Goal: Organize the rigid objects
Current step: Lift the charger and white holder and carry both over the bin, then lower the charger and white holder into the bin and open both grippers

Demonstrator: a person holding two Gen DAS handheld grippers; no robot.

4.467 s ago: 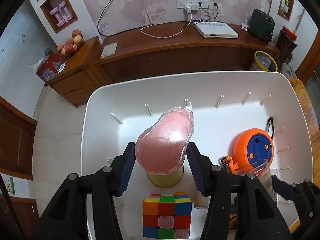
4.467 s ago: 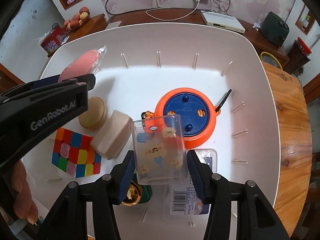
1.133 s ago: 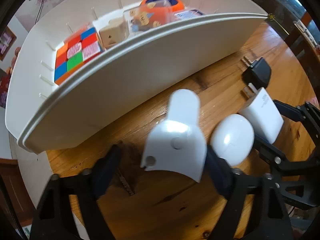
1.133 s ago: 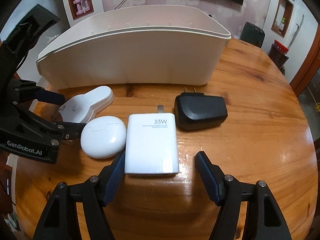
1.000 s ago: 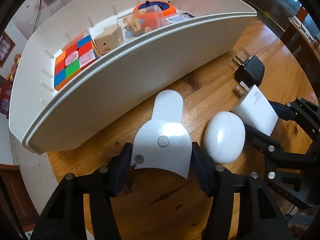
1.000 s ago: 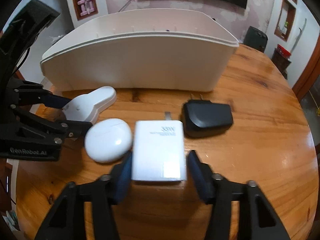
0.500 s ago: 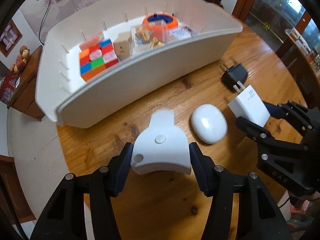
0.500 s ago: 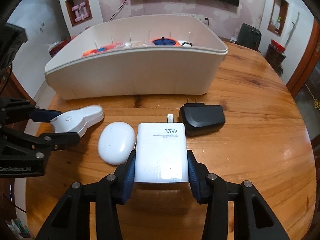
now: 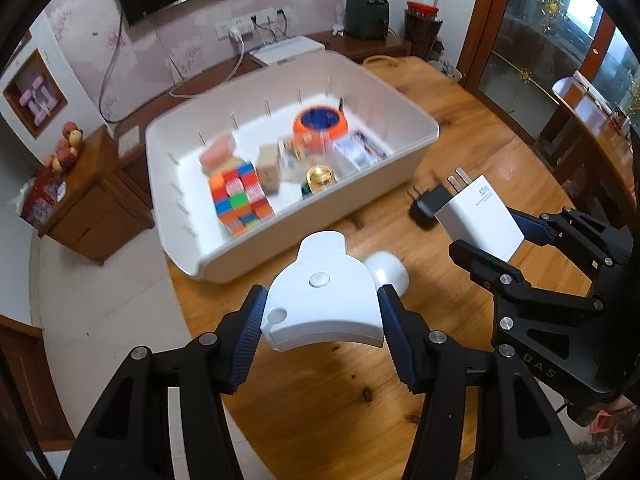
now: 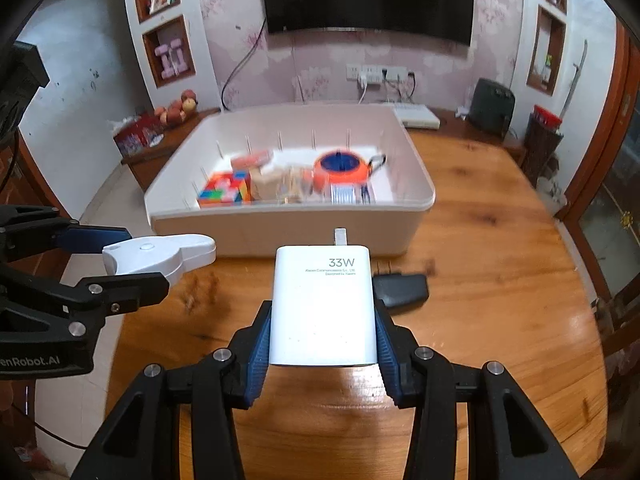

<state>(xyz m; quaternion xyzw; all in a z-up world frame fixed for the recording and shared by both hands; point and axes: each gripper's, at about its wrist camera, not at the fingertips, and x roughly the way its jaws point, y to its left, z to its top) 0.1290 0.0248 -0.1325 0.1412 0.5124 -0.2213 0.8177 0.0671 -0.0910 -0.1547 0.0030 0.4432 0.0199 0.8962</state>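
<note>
My left gripper (image 9: 320, 316) is shut on a white paddle-shaped plastic piece (image 9: 324, 296) and holds it above the wooden table (image 9: 320, 400). It also shows in the right wrist view (image 10: 160, 258). My right gripper (image 10: 322, 344) is shut on a white 33W charger (image 10: 324, 304), lifted off the table; the charger also shows in the left wrist view (image 9: 480, 216). A white bin (image 9: 416, 120) ahead holds a colour cube (image 9: 240, 196), an orange round reel (image 9: 320, 122) and other small items.
A white oval case (image 9: 390, 274) and a black charger (image 9: 430, 202) lie on the table between the grippers and the bin. The black charger also shows in the right wrist view (image 10: 400, 286). The table's left edge drops to a tiled floor.
Both grippers closed on their objects and lifted them up and back from the table. The bin now looks farther away and its inside is in view.
</note>
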